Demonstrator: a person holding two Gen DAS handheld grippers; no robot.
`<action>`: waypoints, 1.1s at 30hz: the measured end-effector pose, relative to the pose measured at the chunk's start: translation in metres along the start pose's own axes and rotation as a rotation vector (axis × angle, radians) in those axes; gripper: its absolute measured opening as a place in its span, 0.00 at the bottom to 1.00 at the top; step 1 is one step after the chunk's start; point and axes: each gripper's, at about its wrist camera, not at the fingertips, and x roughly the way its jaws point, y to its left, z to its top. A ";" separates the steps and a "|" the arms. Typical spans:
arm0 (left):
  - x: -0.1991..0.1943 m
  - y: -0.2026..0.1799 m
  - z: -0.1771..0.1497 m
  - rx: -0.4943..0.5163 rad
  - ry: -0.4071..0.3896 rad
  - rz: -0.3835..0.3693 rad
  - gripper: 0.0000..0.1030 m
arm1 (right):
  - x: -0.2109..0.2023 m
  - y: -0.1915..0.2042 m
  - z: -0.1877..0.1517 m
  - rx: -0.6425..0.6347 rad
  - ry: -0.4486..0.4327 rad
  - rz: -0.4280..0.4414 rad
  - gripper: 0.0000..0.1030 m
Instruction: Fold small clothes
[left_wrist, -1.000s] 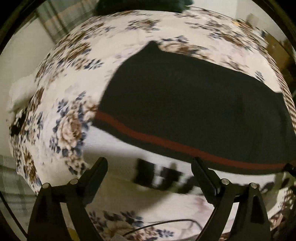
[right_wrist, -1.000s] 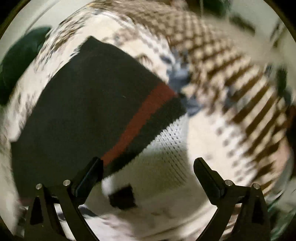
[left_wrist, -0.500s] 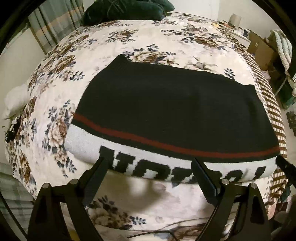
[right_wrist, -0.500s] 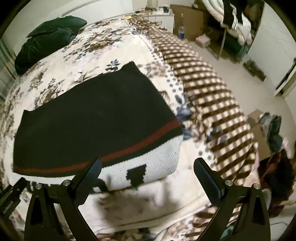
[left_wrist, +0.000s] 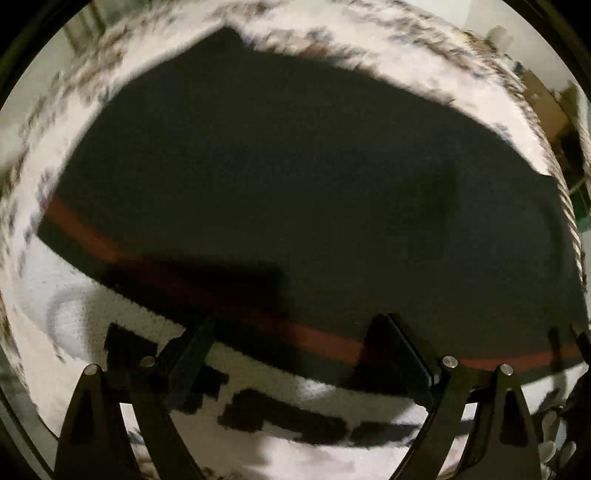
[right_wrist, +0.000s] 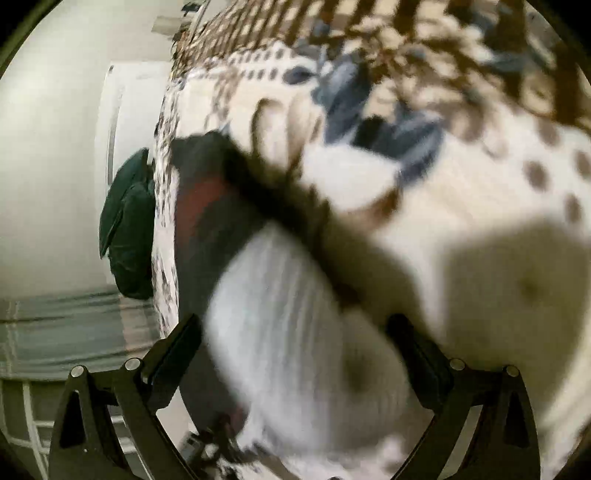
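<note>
Black knit garment (left_wrist: 295, 192) with red stripe and white hem lies flat on the floral bed (left_wrist: 424, 62); both our tools (left_wrist: 295, 354) (right_wrist: 295, 350) gape wide (empty), so we should pinch hem corners evenly.

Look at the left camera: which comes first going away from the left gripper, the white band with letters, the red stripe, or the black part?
Going away from the left gripper:
1. White band with letters, lowest in the picture, between the fingers.
2. Red stripe, just above the band, crossing by the fingertips.
3. Black part, filling the middle and top, reaching toward the flowery bedspread.
</note>
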 end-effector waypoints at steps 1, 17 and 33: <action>0.002 0.003 -0.001 -0.012 -0.003 -0.013 0.89 | 0.005 -0.001 0.002 0.011 -0.004 0.009 1.00; -0.017 0.021 -0.007 -0.015 -0.035 -0.075 0.91 | -0.024 0.086 -0.037 -0.178 -0.270 -0.152 0.31; -0.076 0.255 -0.073 -0.448 -0.098 -0.009 0.91 | 0.180 0.296 -0.388 -1.411 -0.084 -0.417 0.29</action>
